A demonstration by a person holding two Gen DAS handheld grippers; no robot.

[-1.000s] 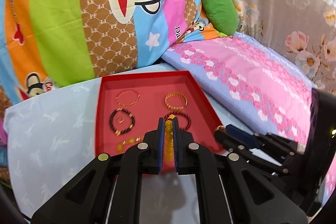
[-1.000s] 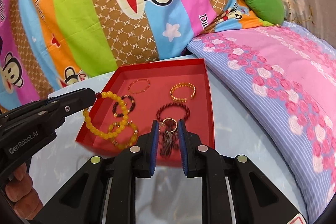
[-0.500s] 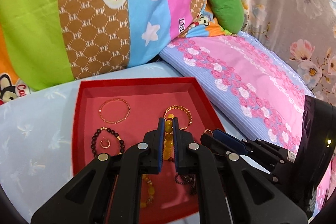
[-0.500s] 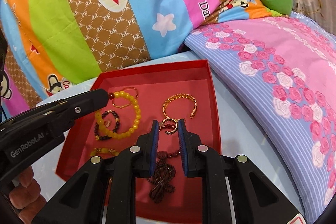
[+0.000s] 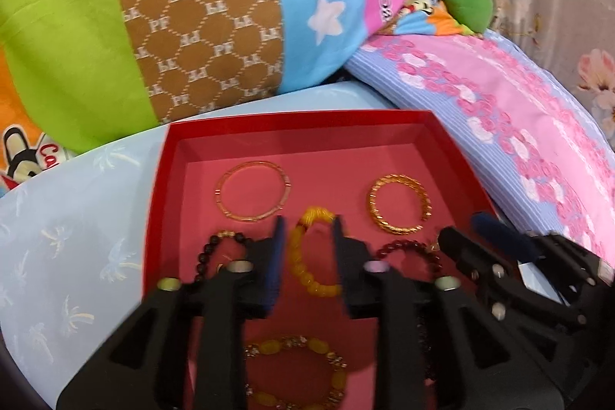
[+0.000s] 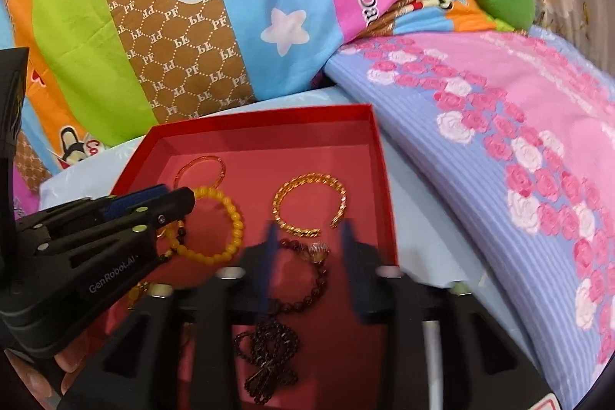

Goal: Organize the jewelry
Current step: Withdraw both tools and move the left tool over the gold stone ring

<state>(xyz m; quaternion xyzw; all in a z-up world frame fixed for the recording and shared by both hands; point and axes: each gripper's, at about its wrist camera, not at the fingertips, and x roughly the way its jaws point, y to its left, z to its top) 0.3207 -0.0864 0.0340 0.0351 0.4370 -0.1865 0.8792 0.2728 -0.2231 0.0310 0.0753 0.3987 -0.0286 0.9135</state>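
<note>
Both grippers hang over the red tray [image 5: 161, 179]. The left gripper [image 5: 307, 229] is opening its jaws; the yellow bracelet [image 5: 307, 268] lies between them, not pinched. The right gripper [image 6: 307, 237] is opening too, with the dark bracelet [image 6: 307, 279] loose between its jaws. A gold bangle [image 6: 307, 202] lies at 12 o'clock from it.

Your left wrist camera looks steeply down along its fingers, close over the near edge of the red tray [image 5: 453, 148], facing the far edge and the cartoon quilt [image 5: 200, 25] behind it; your right wrist camera sits equally close over the tray's near right corner, facing the same way; both share the tray's floor, the gold cuff bangle [image 5: 399, 202] [image 6: 309, 204] and the quilt.
</note>
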